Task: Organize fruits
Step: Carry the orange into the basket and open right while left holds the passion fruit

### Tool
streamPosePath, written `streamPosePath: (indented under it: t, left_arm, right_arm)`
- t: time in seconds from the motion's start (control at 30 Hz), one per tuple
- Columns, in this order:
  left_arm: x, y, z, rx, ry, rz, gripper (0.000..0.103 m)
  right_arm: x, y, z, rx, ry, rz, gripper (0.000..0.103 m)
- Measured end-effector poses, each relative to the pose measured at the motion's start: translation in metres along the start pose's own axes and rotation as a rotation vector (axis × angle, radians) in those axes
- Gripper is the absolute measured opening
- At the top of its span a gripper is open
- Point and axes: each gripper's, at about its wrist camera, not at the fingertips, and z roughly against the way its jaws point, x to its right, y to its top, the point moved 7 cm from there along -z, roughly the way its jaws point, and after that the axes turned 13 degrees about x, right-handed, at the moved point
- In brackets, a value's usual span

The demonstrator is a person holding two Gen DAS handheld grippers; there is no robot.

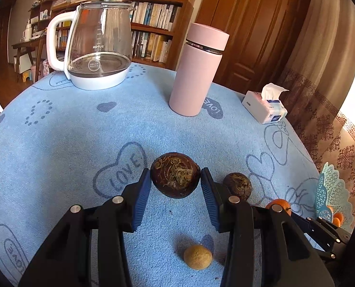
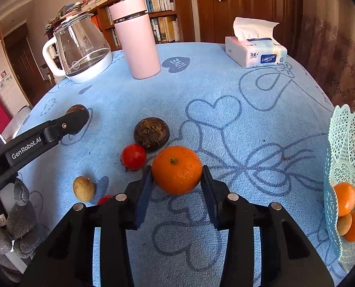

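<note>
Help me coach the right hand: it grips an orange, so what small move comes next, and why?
Probably lift the orange and carry it right to the lattice basket. The right gripper jaws clamp it, and the basket already holds other oranges.

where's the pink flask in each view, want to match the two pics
Left wrist view: the pink flask stands upright at upper centre-right on the blue cloth, right of the glass kettle.
Right wrist view: the pink flask stands at upper centre-left, again right of the glass kettle.
Shared landmark: the tissue pack, right of the flask in both.
</note>
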Motion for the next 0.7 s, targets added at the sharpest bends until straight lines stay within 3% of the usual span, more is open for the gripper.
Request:
streamPosePath:
  t: [0.4,0.7]
  left_arm:
    - [0.015,0.004,0.012,0.065,0.000,-0.069,0.043]
    - [0.021,0.004,0.015,0.075,-0.009,-0.081,0.043]
  right_arm:
    - [0.022,0.017,0.047,0.077,-0.047,-0.039,0.041]
    - [0.060,0.026,0.078,0.128,-0.131,-0.091,0.041]
